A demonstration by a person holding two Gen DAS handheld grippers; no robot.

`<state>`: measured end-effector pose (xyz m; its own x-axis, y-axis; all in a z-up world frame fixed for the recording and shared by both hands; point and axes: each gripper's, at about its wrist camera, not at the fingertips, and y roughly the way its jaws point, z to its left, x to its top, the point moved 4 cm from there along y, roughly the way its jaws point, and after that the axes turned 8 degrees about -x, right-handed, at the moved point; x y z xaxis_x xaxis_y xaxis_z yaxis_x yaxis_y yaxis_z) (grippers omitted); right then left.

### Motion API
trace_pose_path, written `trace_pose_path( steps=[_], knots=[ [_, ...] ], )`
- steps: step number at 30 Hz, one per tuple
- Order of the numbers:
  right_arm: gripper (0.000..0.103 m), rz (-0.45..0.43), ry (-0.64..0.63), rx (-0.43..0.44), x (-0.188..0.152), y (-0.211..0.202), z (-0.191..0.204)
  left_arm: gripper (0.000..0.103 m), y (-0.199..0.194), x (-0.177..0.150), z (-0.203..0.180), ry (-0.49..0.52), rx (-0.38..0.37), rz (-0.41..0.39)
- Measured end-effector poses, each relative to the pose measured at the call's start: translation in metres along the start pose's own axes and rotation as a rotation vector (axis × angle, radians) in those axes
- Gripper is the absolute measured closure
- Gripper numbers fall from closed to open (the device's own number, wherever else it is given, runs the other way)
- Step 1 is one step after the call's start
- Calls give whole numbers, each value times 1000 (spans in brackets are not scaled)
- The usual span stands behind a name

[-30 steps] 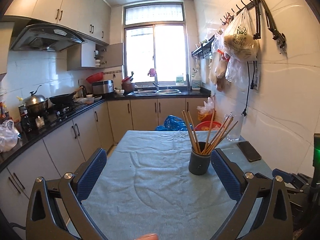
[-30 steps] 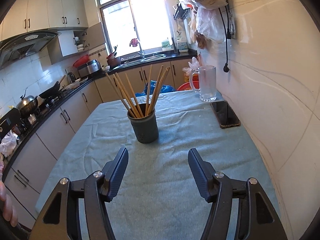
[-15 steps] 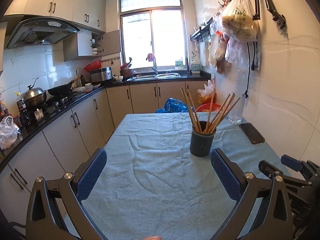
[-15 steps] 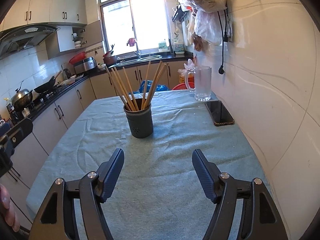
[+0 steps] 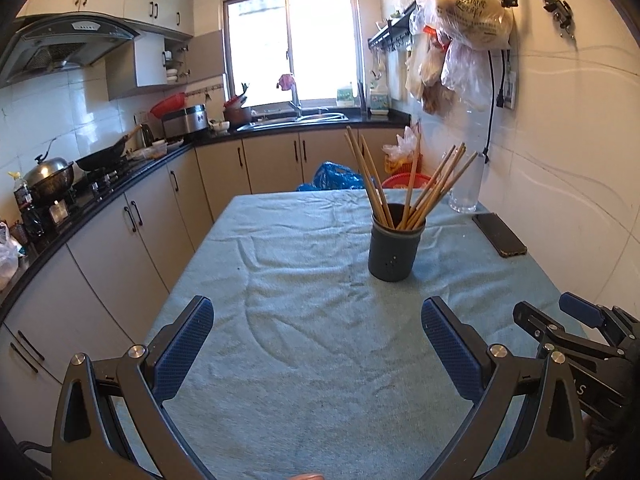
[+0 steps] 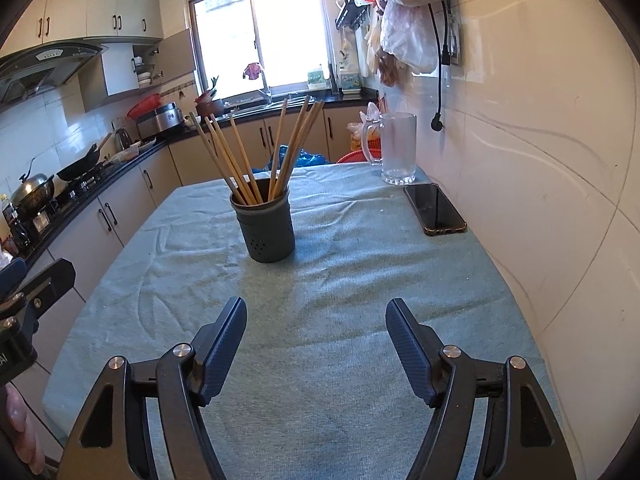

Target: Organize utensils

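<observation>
We see the chopsticks (image 6: 256, 160) standing fanned in the grey holder (image 6: 266, 227) mid-table, unmoved; our left gripper (image 5: 318, 344) and right gripper (image 6: 316, 344), both wide apart and empty, have drawn slightly back, so organizing may be finished or pending.

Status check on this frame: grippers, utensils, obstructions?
Left gripper and right gripper open, empty. Chopsticks upright in grey holder. Phone, glass mug off to the side; nothing in the way.

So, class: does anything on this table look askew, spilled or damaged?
Nothing spilled or damaged. The chopsticks splay loosely in the upright grey holder, and the blue cloth is wrinkled. Mug and phone sit tidily.
</observation>
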<state>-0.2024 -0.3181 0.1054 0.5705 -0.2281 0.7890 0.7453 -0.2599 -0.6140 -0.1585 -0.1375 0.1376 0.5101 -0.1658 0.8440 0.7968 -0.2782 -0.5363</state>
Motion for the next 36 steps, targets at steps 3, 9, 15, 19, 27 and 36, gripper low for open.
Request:
trace_pose_path(
  steps=[3,9,15,19,27,36],
  knots=[
    [26,5,-3,-6,-1,3,1,0,6,-1,2,-9,-11,18],
    [26,16,-9,-10,-1,9,5,0,13,-3,7,-27,-15,39],
    [26,29,-9,-13,-3,13,7,0,18,-5,9,-35,-21,55],
    [26,33,-14,-13,-3,14,7,0,20,-6,9,-37,-24,65],
    [26,39,-11,-13,-4,16,6,0,26,-8,8,-39,-33,84],
    [25,32,7,-16,-3,16,2,0,29,-10,8,-44,-36,96]
  ],
)
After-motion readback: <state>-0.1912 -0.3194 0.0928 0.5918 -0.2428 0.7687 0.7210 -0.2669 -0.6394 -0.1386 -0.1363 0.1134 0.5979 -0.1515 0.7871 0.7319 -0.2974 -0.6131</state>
